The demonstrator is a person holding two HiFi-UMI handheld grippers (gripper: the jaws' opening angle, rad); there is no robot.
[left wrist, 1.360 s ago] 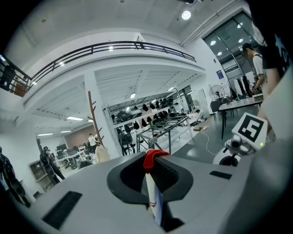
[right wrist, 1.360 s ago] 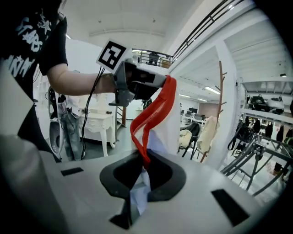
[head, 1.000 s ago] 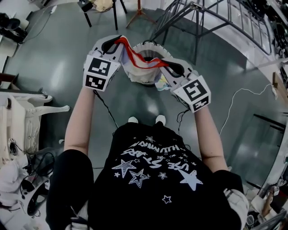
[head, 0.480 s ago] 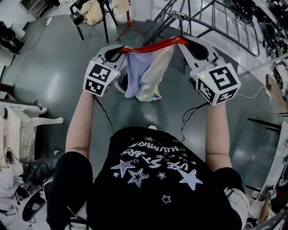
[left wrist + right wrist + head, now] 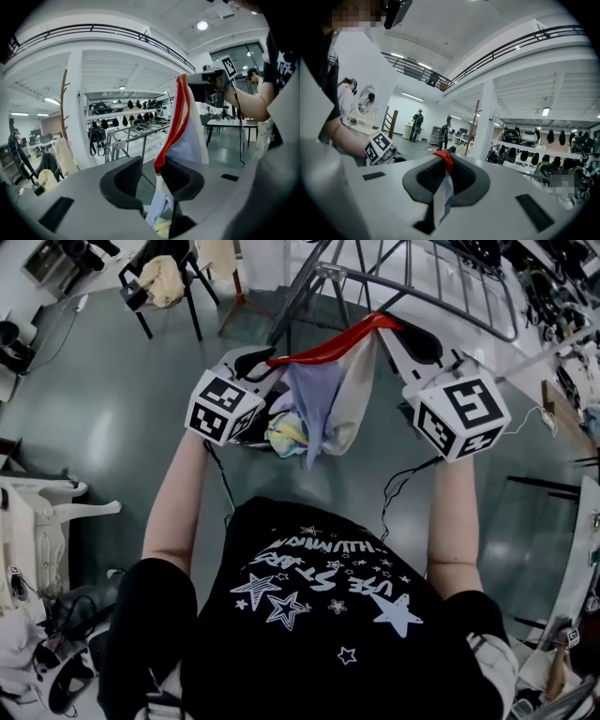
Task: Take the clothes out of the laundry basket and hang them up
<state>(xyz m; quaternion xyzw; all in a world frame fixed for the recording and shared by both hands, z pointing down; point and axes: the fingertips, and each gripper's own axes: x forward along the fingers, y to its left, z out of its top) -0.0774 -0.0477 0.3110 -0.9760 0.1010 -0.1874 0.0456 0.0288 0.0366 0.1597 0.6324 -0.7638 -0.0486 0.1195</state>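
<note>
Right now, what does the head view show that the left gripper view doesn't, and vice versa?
Only the head view: the marker cube on the left gripper. Only the left gripper view: shelves of dark gear behind, and its jaws, just opened, with the red band loose between them. Both: the garment strung to the right gripper, shut on it.

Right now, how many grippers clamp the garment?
1: the right gripper, shut on the garment. The left gripper has just been opening, garment loose between its jaws.
</note>
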